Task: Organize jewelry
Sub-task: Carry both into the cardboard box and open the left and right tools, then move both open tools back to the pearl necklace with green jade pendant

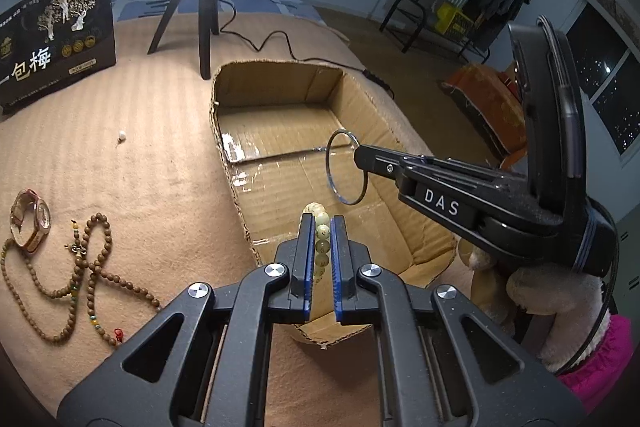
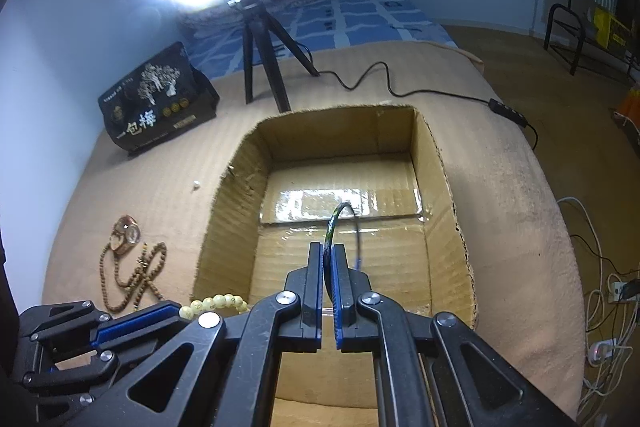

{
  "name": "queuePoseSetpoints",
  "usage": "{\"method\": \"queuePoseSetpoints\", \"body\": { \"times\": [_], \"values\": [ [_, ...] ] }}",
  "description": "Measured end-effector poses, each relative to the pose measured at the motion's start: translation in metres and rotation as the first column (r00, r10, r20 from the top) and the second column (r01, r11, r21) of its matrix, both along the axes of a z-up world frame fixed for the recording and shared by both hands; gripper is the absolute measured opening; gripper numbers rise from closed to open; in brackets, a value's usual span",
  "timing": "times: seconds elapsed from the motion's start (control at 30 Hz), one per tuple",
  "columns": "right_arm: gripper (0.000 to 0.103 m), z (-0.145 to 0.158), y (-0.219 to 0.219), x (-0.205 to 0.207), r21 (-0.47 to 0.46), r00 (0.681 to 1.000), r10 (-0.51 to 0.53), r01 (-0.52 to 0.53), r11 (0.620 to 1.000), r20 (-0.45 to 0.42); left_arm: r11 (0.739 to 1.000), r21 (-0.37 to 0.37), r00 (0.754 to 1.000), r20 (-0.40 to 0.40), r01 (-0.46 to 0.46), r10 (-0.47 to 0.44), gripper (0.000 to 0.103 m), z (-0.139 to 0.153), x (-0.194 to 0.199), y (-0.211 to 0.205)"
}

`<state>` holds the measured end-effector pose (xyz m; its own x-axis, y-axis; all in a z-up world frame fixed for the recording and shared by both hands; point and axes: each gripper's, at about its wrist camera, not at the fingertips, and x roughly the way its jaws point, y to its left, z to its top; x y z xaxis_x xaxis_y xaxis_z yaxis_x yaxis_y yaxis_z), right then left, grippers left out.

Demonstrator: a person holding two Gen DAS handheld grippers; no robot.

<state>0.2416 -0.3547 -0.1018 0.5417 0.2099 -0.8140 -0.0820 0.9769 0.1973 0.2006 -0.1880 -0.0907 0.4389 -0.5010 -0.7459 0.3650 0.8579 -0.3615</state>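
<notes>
Left wrist view: the left gripper (image 1: 322, 223) reaches level over the near edge of the box (image 1: 276, 79), jaws clamped on a pale bead bracelet (image 1: 322, 231). The right gripper (image 1: 362, 151) enters from the right, pinching a thin bangle (image 1: 347, 167) above the box floor.

Right wrist view: the right gripper (image 2: 328, 254) grips the bangle (image 2: 334, 223) edge-on over the box (image 2: 444, 163); left gripper (image 2: 176, 309) holds the bracelet (image 2: 218, 303) at the box's near left corner.

A: What lettering are you reading from where you are?

B: I'm seeing "DAS" in white on the side of my right claw (image 1: 356, 150). The black bag (image 1: 54, 39) is showing big white characters, "包梅".

A: Anything else on that bag?

B: Smaller print is running along it, but I'm finding it too tiny to read.
</notes>
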Motion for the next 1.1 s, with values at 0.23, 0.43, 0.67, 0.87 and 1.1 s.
{"method": "queuePoseSetpoints", "body": {
  "times": [0.23, 0.43, 0.67, 0.87, 1.1],
  "values": [
    [0.024, 0.000, -0.004, -0.001, -0.018, 1.000, -0.018, 0.018, 1.000, -0.002, 0.999, 0.037, 1.000, 0.006, -0.003, 0.003, 0.005, -0.004, 0.000, -0.001],
    [0.043, 0.009, -0.009, -0.007, -0.036, 0.999, -0.043, 0.044, 0.998, 0.015, 0.997, 0.069, 0.999, 0.035, -0.019, 0.017, 0.037, 0.001, -0.004, 0.007],
    [0.054, 0.024, -0.010, -0.018, -0.054, 0.997, -0.058, 0.060, 0.997, 0.044, 0.997, 0.074, 0.998, 0.057, -0.029, 0.025, 0.037, 0.013, -0.012, 0.023],
    [0.061, 0.035, -0.004, -0.029, -0.070, 0.996, -0.050, 0.055, 0.996, 0.067, 0.996, 0.078, 0.995, 0.090, -0.054, 0.047, 0.037, 0.024, -0.020, 0.042],
    [0.072, 0.052, 0.009, -0.049, -0.051, 0.992, -0.044, 0.051, 0.997, 0.121, 0.990, 0.066, 0.983, 0.146, -0.124, 0.114, 0.055, 0.037, -0.034, 0.088]
  ]
}}
